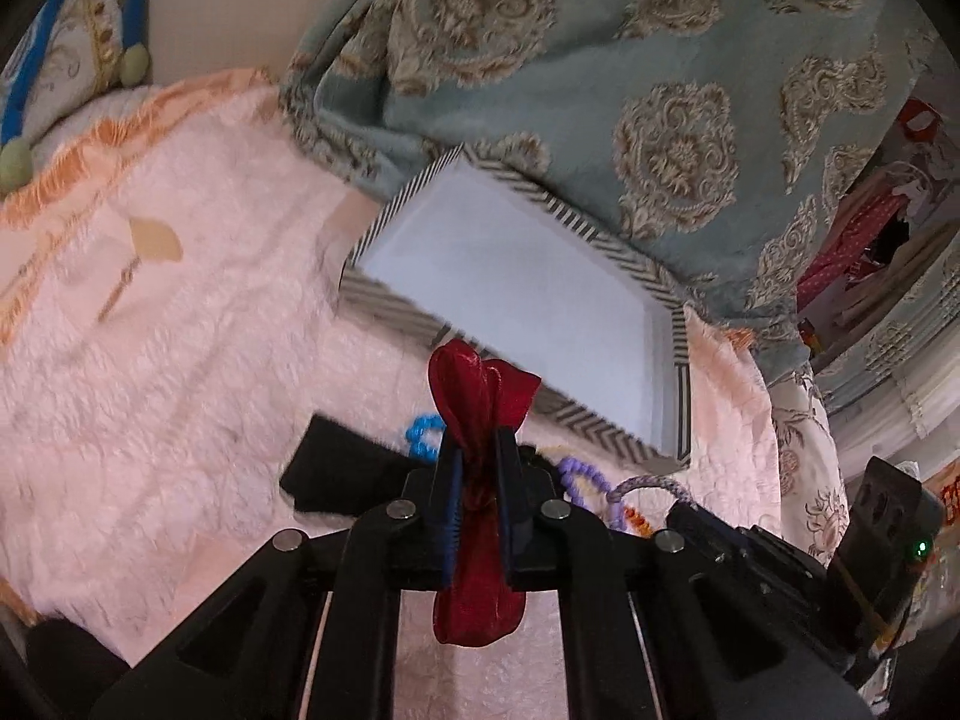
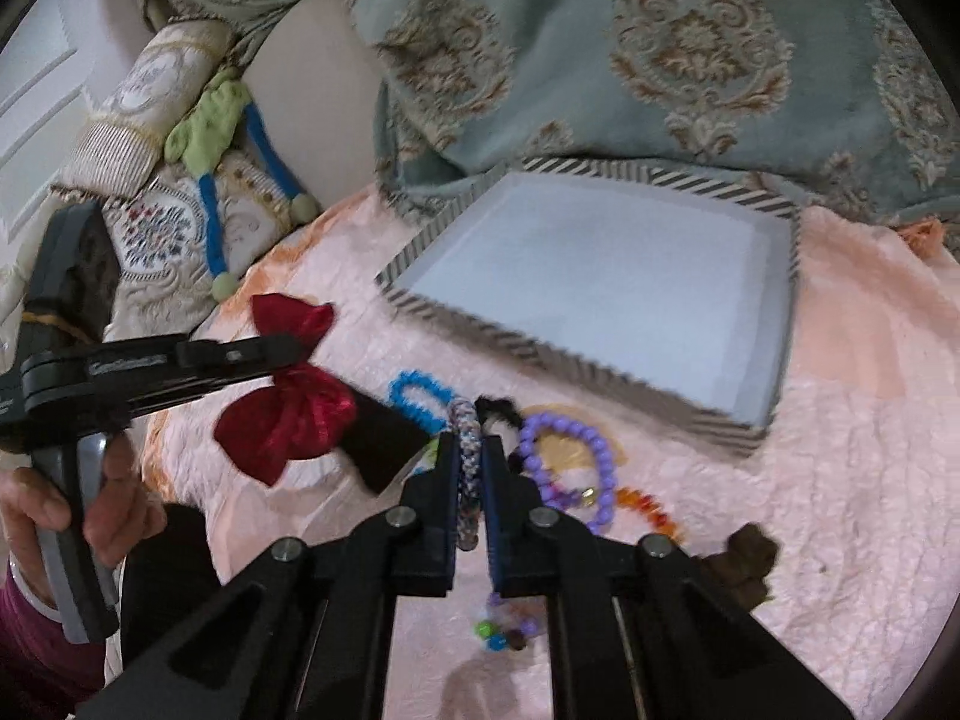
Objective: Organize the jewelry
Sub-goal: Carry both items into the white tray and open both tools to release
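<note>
Our left jaws pinch the red bow [image 1: 477, 480], our right jaws pinch a braided bracelet [image 2: 470, 468]; the tray [image 2: 600, 276] is empty, bead bracelets [image 2: 570, 468] remain near.

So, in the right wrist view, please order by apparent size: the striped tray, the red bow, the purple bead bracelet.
1. Striped tray, clearly the largest.
2. Red bow.
3. Purple bead bracelet, the smallest, though not far behind the bow.

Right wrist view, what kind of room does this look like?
Probably a bedroom or sitting room at home: a fuzzy pink blanket as work surface, a damask throw behind, embroidered cushions, and a striped tray.
</note>
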